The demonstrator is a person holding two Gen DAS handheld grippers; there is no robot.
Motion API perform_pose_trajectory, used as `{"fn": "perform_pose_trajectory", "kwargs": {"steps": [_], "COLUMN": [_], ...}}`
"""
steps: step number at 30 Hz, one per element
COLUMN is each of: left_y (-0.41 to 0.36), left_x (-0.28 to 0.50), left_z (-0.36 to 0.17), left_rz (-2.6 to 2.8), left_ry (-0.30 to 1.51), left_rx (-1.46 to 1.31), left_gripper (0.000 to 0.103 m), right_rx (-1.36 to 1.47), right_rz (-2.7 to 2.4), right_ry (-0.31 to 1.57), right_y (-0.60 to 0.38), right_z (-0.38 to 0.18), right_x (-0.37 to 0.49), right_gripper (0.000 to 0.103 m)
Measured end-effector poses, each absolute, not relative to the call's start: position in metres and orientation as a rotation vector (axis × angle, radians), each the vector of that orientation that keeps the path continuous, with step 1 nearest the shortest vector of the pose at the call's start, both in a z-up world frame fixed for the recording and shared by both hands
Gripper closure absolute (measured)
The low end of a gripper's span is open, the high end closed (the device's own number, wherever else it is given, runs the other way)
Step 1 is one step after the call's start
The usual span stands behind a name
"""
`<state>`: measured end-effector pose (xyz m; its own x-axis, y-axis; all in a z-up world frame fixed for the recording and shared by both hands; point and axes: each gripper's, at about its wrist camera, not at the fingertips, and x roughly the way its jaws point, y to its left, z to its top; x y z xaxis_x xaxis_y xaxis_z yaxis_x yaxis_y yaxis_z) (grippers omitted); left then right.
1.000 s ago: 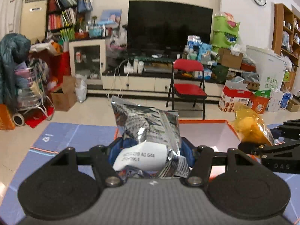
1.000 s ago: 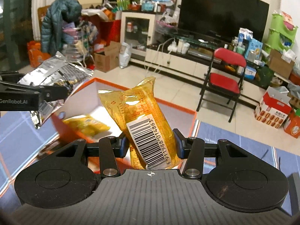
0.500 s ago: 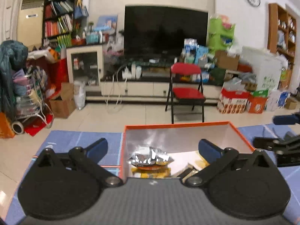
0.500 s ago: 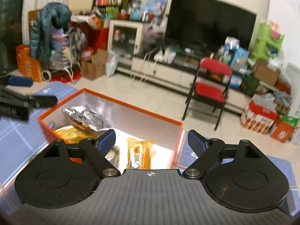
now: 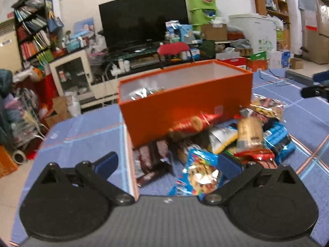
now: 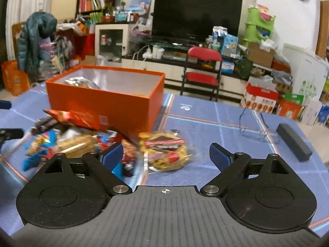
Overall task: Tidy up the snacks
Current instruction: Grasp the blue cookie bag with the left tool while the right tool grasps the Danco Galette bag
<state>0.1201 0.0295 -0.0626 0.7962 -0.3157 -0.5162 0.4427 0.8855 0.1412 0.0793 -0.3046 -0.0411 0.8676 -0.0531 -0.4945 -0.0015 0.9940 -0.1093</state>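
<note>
1. The left gripper (image 5: 167, 163) hangs over the near part of the tabletop (image 5: 82, 131), its jaws spread wide and holding nothing.
2. The right gripper (image 6: 166, 153) is likewise spread wide and empty, above the snacks.
3. The orange box (image 5: 185, 105) stands open toward the far edge of the tabletop; a silver bag (image 5: 141, 93) shows inside it by the left wall.
4. The snacks (image 5: 236, 142) lie in a loose pile on the tabletop, touching the box's near wall.
5. A red packet (image 5: 193, 123) leans against that wall on top of the pile.
6. A blue cookie bag (image 5: 202, 170) lies at the near side of the pile, between the left gripper's fingers in that view.
7. A clear cookie pack (image 6: 164, 152) lies at the right end of the pile, just off the box's near right corner.
8. Glasses (image 6: 255, 129) and a black bar (image 6: 293, 145) lie near the right edge, well apart from the pile.
</note>
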Motion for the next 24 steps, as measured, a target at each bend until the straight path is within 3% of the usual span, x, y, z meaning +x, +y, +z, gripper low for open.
{"fn": "perform_pose_trajectory", "kwargs": {"steps": [5, 16, 24], "left_y": [0.031, 0.031, 0.024], "left_x": [0.128, 0.148, 0.155], "left_z": [-0.079, -0.096, -0.105], "left_rz": [-0.474, -0.551, -0.546], "left_ry": [0.577, 0.662, 0.694], "left_rx": [0.243, 0.212, 0.216], "left_gripper": [0.001, 0.001, 0.001], "right_rx": [-0.140, -0.104, -0.112], "right_rz": [0.075, 0.238, 0.249], "right_ry": [0.557, 0.716, 0.707], "right_y": [-0.316, -0.338, -0.339], "right_z": [-0.063, -0.101, -0.108], "right_x": [0.123, 0.203, 0.225], "right_gripper": [0.011, 0.009, 0.008]}}
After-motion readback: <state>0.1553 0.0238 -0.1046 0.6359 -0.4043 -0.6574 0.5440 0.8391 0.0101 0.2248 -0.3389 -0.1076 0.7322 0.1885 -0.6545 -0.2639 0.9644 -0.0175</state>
